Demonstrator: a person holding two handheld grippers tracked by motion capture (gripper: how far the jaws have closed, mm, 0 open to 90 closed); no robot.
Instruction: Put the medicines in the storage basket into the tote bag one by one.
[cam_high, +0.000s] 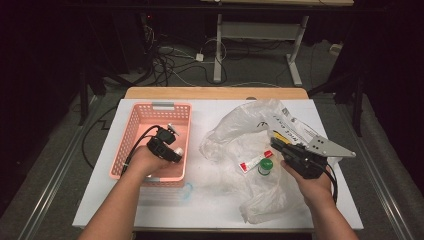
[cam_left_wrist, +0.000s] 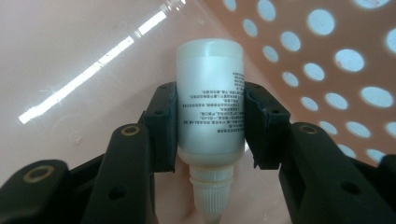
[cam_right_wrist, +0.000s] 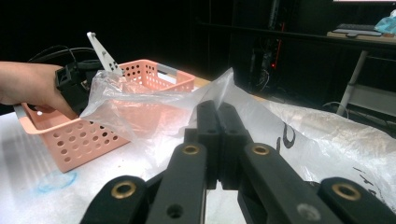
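Over the desk, the left hand-held gripper reaches down into the pink basket, likely to drop off its load, while the right hand-held gripper pins the plastic bag. Its own view shows a small white bottle pinched between the pads, cap toward the camera. The right one's jaws sit pressed together, apparently nipping the bag film.

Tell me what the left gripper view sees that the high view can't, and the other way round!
Left gripper view: close up, the white bottle has tiny printed text and a ribbed cap pointing toward the camera, squeezed between the left tongs.

High view: the whole white table, a clear plastic bag with a green-capped bottle and a red-and-white tube on it, and the right tongs at the bag.

Both: the pink basket with round holes, with the left tongs inside it.
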